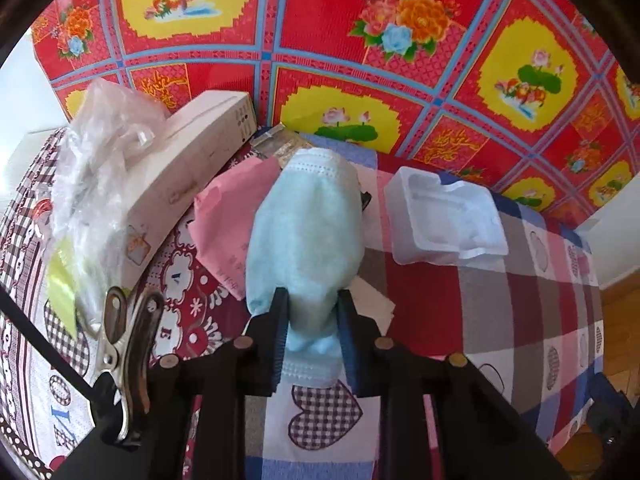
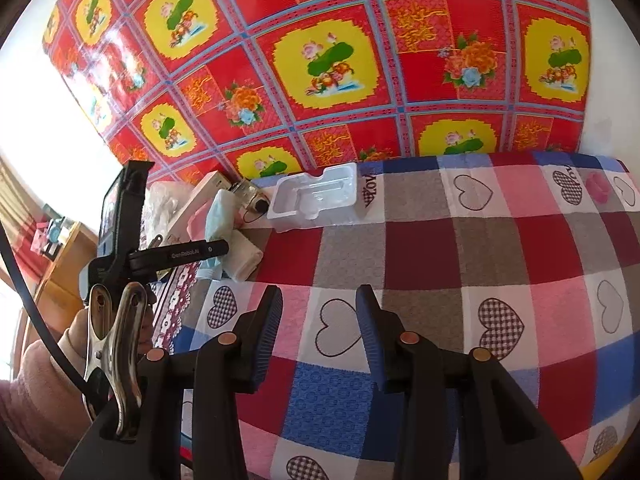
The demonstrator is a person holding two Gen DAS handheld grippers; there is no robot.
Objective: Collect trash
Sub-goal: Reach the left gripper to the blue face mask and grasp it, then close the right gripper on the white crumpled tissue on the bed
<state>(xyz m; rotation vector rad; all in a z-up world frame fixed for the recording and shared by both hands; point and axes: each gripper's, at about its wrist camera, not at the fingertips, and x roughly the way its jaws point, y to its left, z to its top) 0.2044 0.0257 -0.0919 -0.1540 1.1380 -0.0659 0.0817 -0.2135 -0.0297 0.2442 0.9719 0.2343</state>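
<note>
Right, left hand-held gripper (image 1: 312, 320): clenched on the lower end of the blue face mask (image 1: 304, 232), my pads pinching the bunched fabric from both sides.
Right hand-held gripper (image 2: 320, 320): released, jaws apart with nothing between them, hovering over the checked cloth (image 2: 440, 260) on the counter.
Where the mask is: in the middle of the trash pile, its upper end draped over the pink packet (image 1: 224, 216), its lower end in my left grip.
How it handles: soft, floppy and very light by the look of it; no risk of breaking, but it will sag and swing once lifted.
Where to hold: I'd stay on the gathered bulk of the fabric, as now, since a thin edge or an ear loop could slip out.
Left of the mask: a long white box (image 1: 188, 168) lying at an angle, with a crumpled clear plastic bag (image 1: 100, 148) on top of it.
Right of the mask: a white moulded plastic tray (image 1: 444, 220), apart from the mask and light-looking too.
Behind the mask: a small dark packet (image 1: 280, 144) pokes out; I cannot tell what it is.
In the way: nothing blocks a straight lift; the pink packet underneath might drag along.
</note>
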